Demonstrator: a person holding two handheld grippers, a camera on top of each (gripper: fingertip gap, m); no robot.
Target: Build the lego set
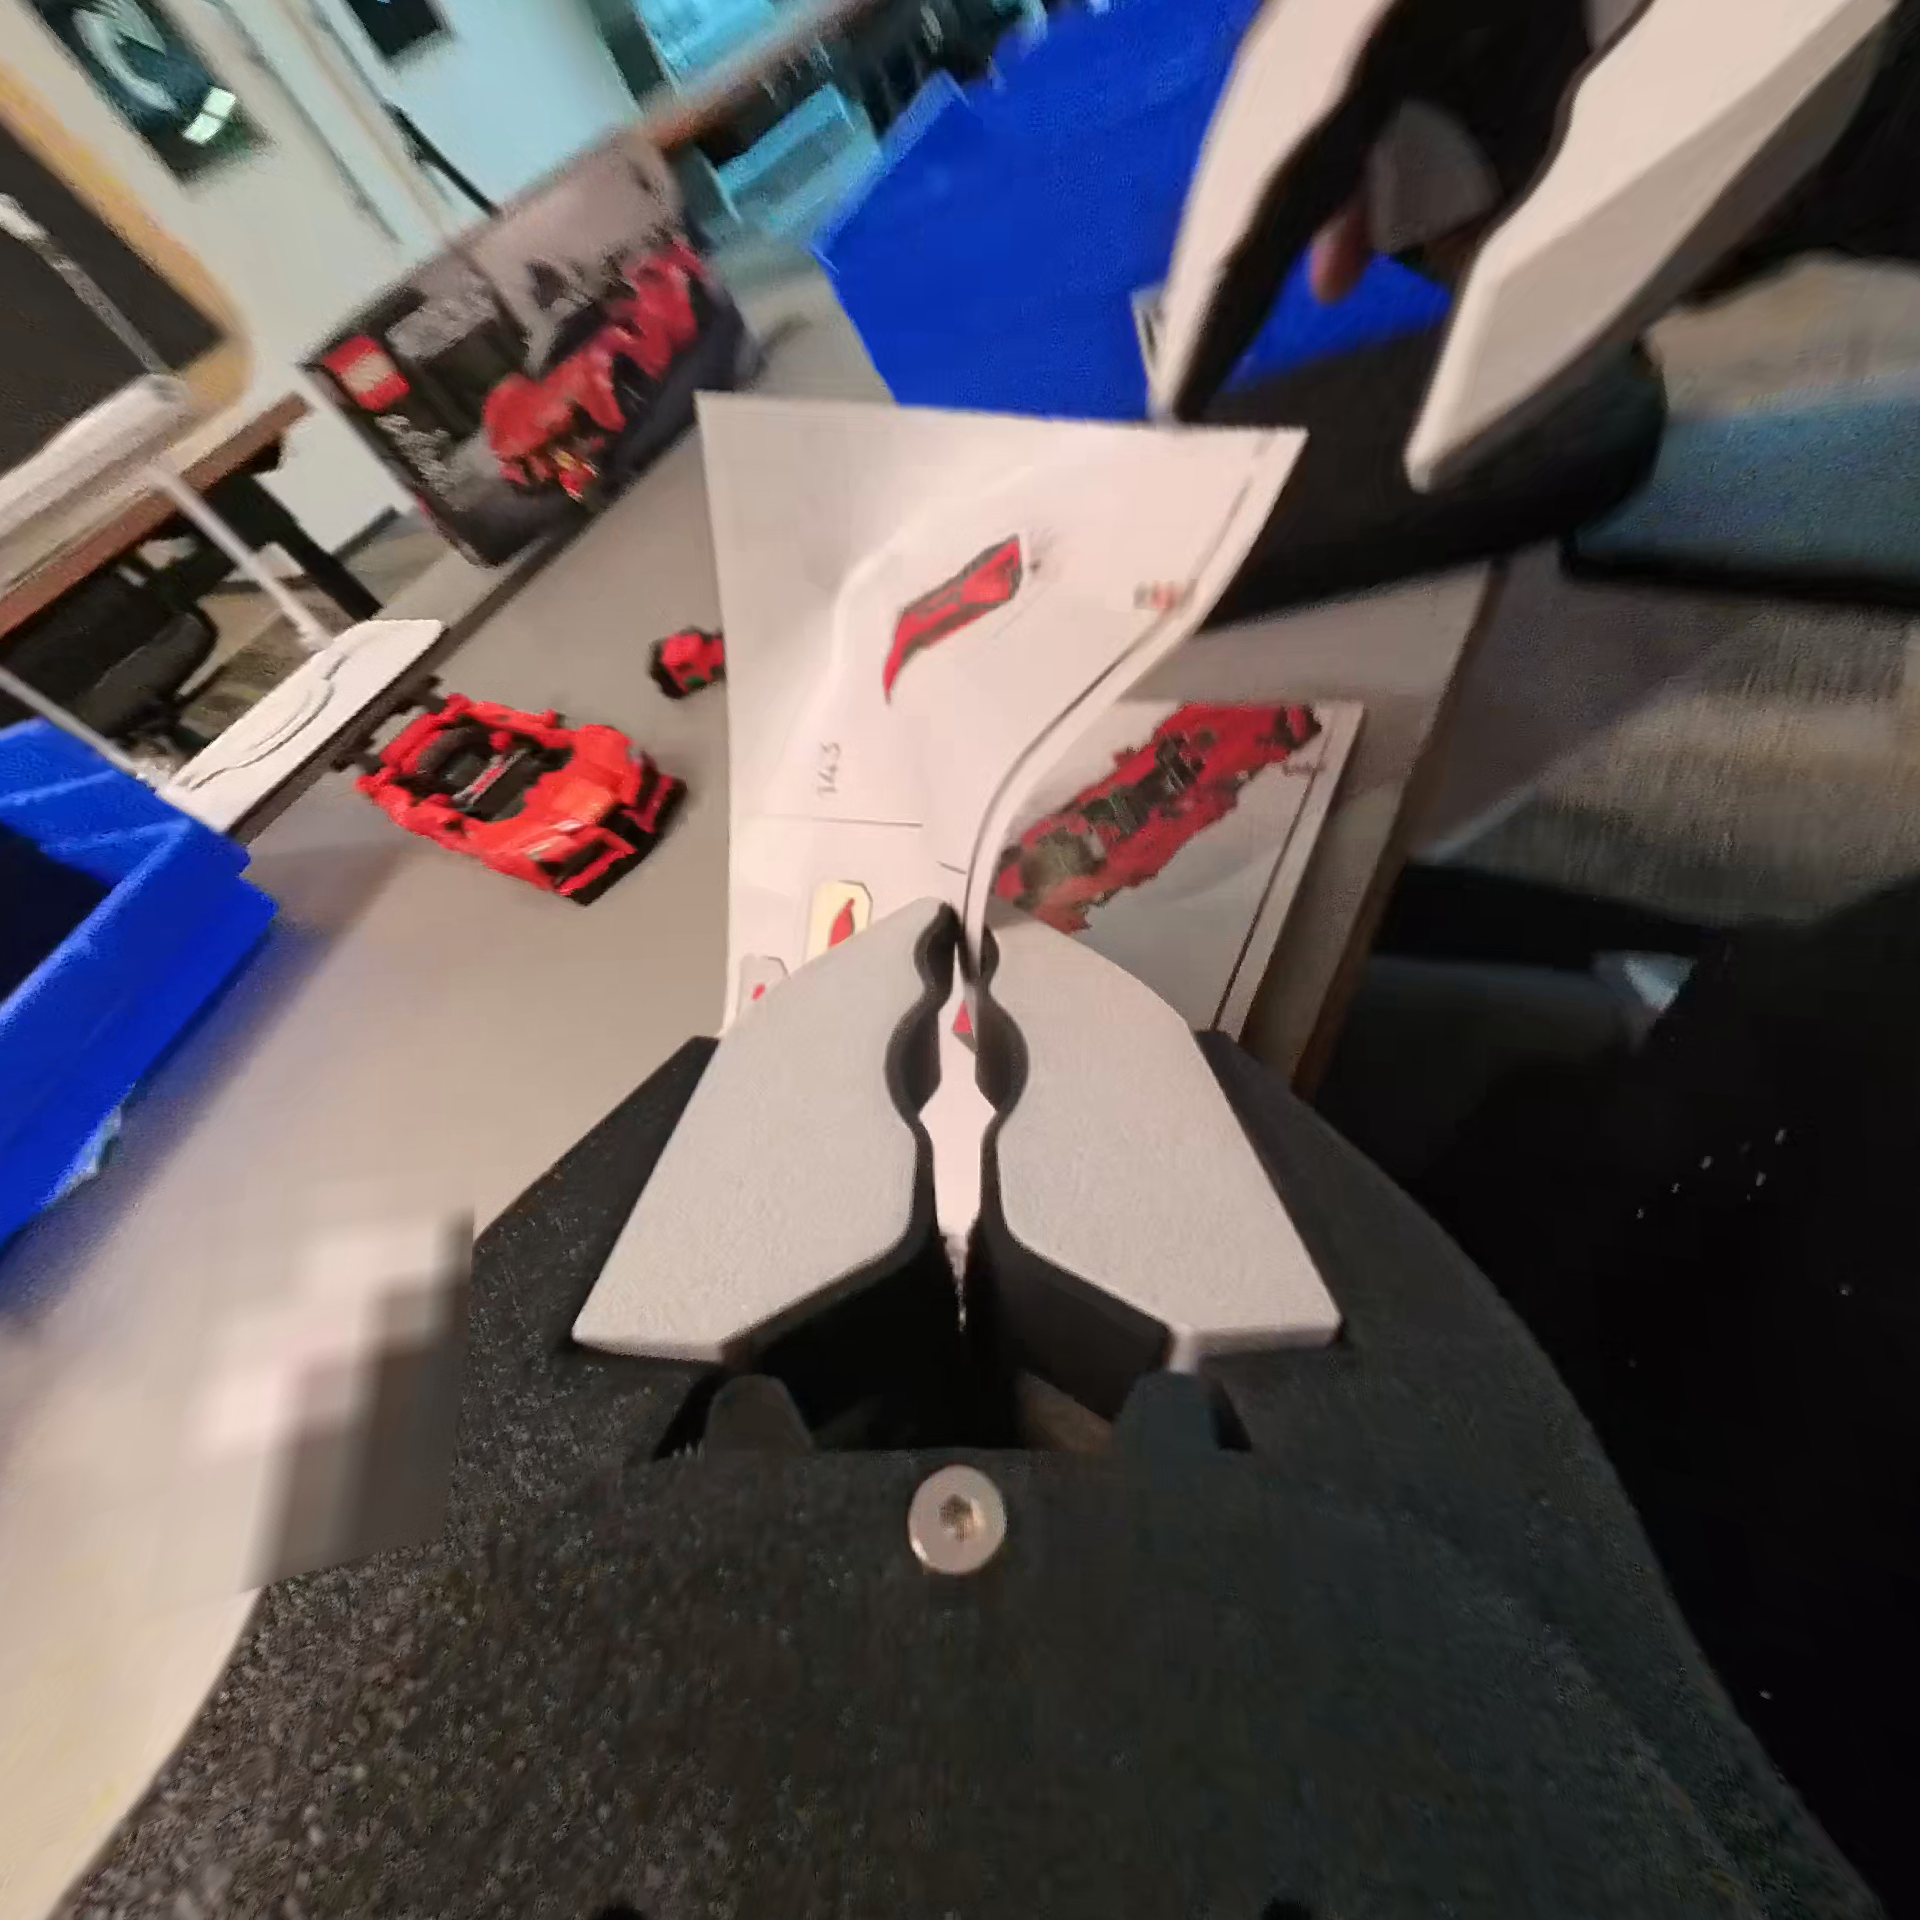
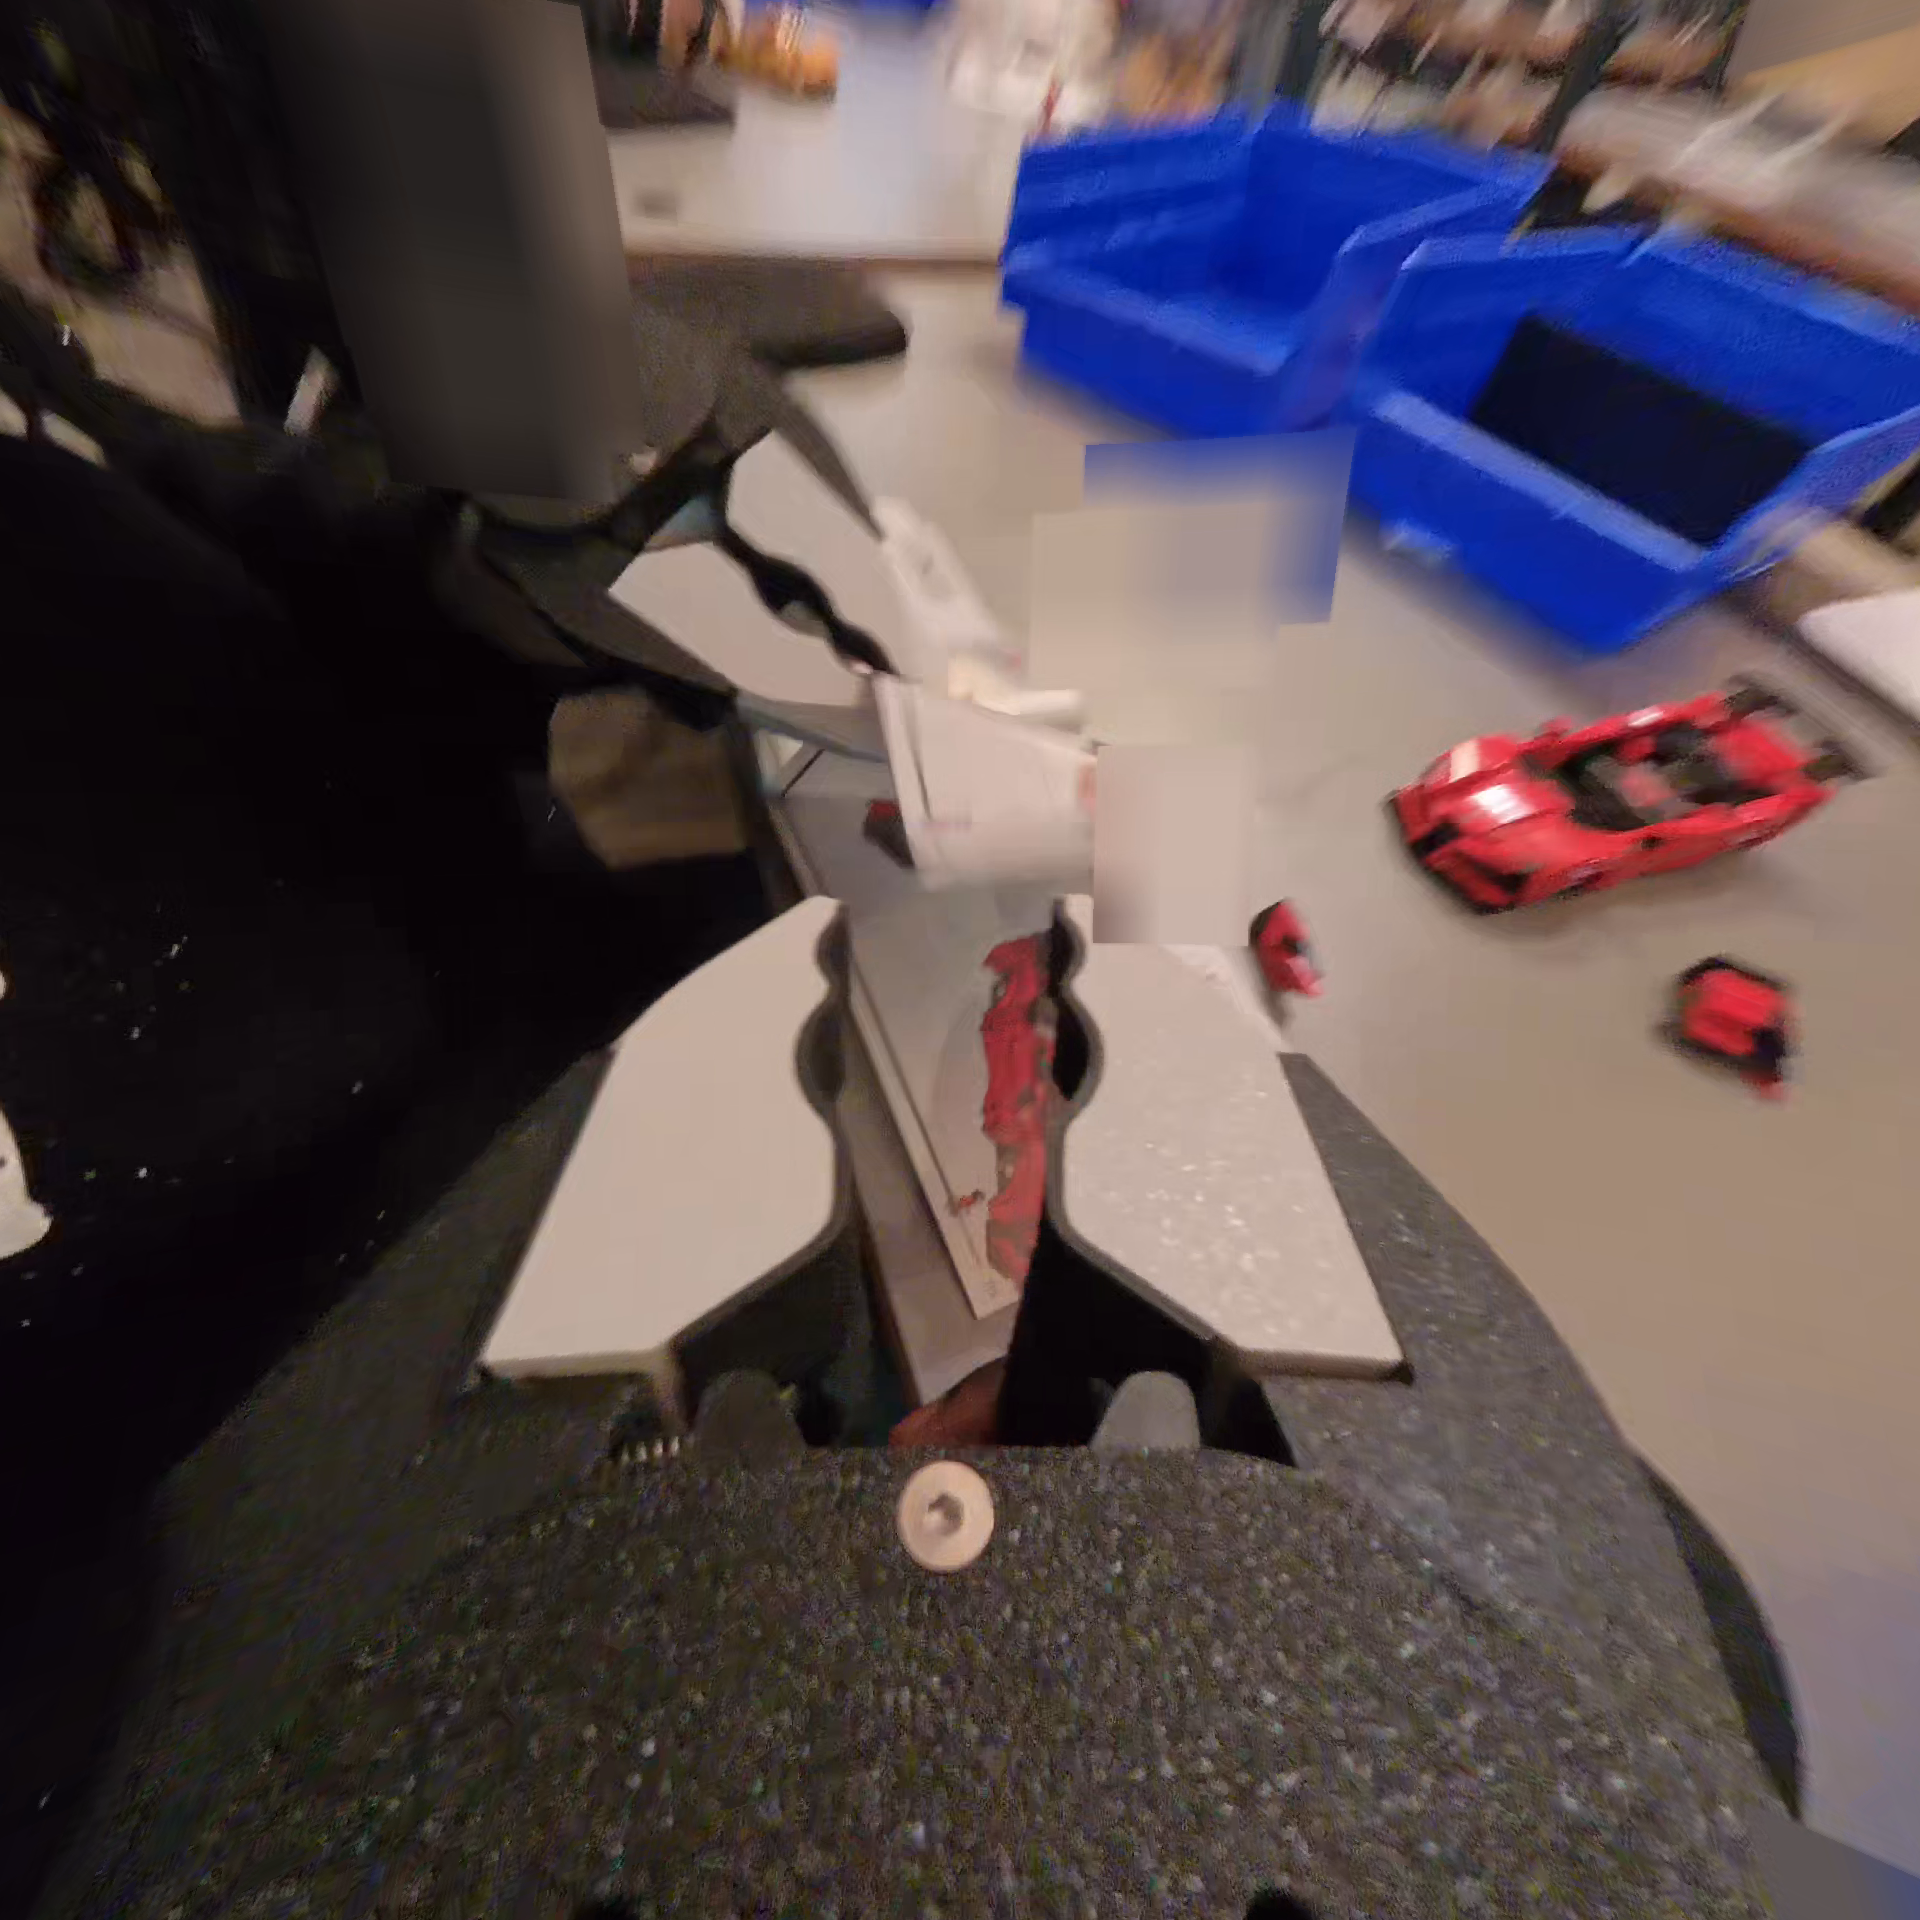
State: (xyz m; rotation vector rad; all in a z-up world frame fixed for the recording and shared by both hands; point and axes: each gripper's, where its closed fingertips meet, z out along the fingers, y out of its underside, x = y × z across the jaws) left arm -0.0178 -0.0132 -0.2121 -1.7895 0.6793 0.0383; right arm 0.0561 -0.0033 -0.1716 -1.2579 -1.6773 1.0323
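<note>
My left gripper [image 1: 961,930] is shut on a page of the instruction booklet [image 1: 1174,821] and holds it curled up off the grey table [image 1: 468,1039]. It shows in the right wrist view [image 2: 868,665] pinching that white page [image 2: 987,800]. My right gripper [image 2: 951,925] is open and empty above the booklet [image 2: 1003,1091]; in the left wrist view it hangs over the page's far corner [image 1: 1304,431]. The partly built red Lego car [image 1: 520,790] [image 2: 1600,800] sits on the table. Small red sub-assemblies [image 1: 688,660] [image 2: 1730,1023] [image 2: 1288,945] lie near it.
The Lego box [image 1: 540,364] stands at the back. Blue bins stand at the left [image 1: 104,935] and the back [image 1: 987,239] [image 2: 1247,260] [image 2: 1642,436]. A white sheet [image 1: 312,707] lies behind the car. The table edge [image 1: 1382,831] runs beside the booklet, with dark floor beyond.
</note>
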